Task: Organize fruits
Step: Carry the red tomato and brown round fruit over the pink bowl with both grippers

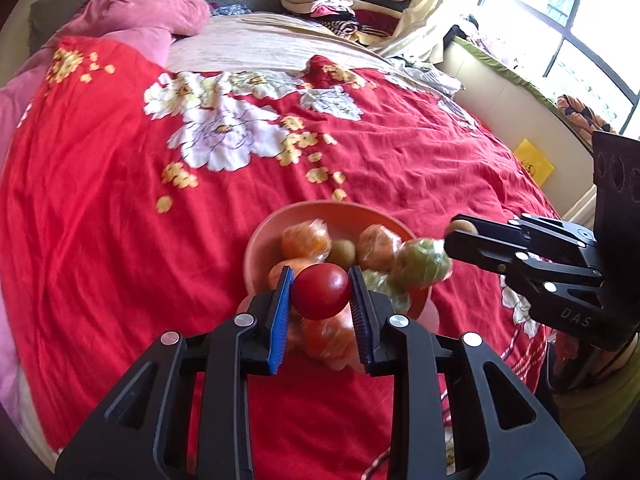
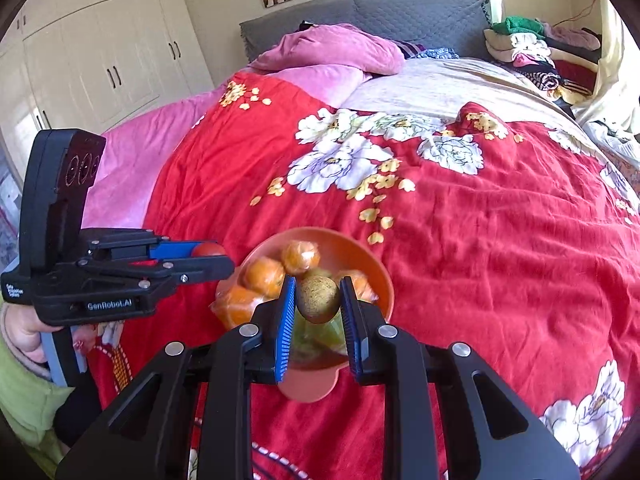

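A red tomato [image 1: 320, 297] is pinched between the blue pads of the left gripper [image 1: 321, 300], whose jaws are pressed against its two sides, and it is held in the air just above the near part of an orange bowl [image 1: 264, 236]. A brownish kiwi [image 2: 319, 299] is clamped in the same way by the right gripper [image 2: 318, 304], also raised over the bowl. The bowl is set on a bed covered by a red bedspread [image 1: 120, 240] printed with white flowers. Several oranges wrapped in clear film [image 1: 306, 239] and a wrapped green fruit [image 1: 422, 263] are seen lying in the bowl, together with a second kiwi [image 1: 341, 252]; the fruit is somewhat blurred. In the right wrist view, the left gripper is seen from the side, gripped at its handle by a hand [image 2: 24, 332] in a light green sleeve [image 2: 28, 400]. A pink pillow [image 2: 332, 50] is seen at the head of the bed.
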`<state>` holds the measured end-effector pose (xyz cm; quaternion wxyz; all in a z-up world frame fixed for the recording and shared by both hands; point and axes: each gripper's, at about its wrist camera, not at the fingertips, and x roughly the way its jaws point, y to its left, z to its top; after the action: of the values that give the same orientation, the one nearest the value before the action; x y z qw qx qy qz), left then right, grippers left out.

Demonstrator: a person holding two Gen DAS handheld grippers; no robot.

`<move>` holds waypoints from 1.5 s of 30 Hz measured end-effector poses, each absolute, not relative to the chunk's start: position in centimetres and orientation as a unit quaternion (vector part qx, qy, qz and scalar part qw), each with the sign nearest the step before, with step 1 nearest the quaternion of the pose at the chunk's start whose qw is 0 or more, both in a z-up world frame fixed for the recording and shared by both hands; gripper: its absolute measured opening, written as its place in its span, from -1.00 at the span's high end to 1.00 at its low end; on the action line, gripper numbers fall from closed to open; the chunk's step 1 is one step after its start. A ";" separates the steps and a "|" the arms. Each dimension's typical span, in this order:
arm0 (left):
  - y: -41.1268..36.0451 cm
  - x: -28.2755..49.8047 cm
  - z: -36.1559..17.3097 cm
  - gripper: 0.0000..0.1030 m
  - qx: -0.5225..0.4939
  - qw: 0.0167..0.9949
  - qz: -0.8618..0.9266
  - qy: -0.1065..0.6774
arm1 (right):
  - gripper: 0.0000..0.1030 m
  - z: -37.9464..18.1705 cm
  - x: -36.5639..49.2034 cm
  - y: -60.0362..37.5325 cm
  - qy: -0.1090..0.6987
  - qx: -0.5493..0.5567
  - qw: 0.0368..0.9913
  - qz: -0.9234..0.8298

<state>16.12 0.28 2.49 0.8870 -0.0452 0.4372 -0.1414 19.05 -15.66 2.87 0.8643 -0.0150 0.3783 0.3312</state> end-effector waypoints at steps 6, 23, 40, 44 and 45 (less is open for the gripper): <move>-1.4 17.6 2.1 0.60 -0.035 0.883 -0.153 0.443 | 0.58 2.9 20.2 -16.0 0.377 -0.009 0.866 0.329; -2.7 19.7 -0.3 0.60 -0.022 0.869 -0.155 0.470 | 0.58 1.8 23.8 -15.0 0.399 -0.018 0.848 0.348; -2.7 20.1 -1.1 0.44 -0.024 0.865 -0.160 0.475 | 0.58 -0.5 26.7 -13.0 0.444 -0.029 0.817 0.368; -2.6 19.8 -0.8 0.27 -0.031 0.866 -0.162 0.471 | 0.58 -0.7 27.0 -12.7 0.450 -0.031 0.811 0.372; -2.6 19.6 -0.6 0.24 -0.030 0.868 -0.161 0.470 | 0.58 -0.8 27.1 -12.6 0.451 -0.031 0.810 0.373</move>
<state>19.62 -2.61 -0.56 0.8675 -0.0297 0.4696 -0.1614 27.08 -12.63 -0.76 0.8105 -0.0314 0.4510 0.3725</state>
